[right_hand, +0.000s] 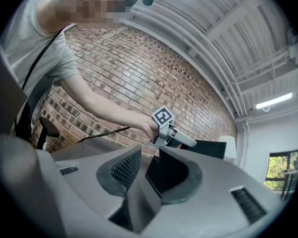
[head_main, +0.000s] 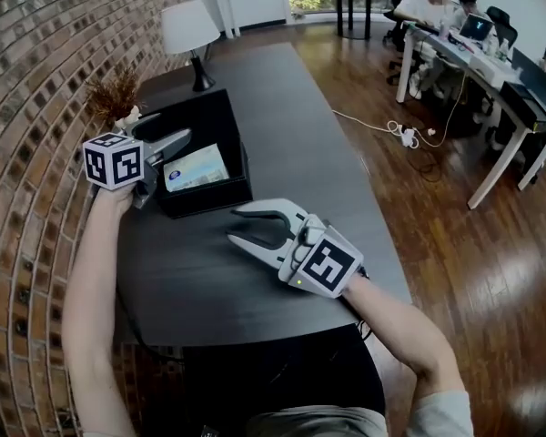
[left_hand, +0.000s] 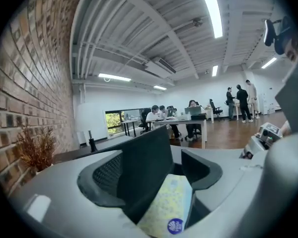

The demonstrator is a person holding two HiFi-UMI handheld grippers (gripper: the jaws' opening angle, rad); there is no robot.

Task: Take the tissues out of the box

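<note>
A black open box stands on the dark table next to the brick wall. Inside it lies a flat pale blue and yellow tissue pack. My left gripper reaches over the box's left side. In the left gripper view a black box wall stands between its jaws, with the tissue pack just right of it and a gap at the right pad. My right gripper lies open just off the box's front right corner, nothing in it. The right gripper view shows the box beyond its tips.
A white lamp and a dried plant stand behind the box. The brick wall runs along the table's left side. Wooden floor with a cable and power strip lies to the right, and desks with seated people beyond.
</note>
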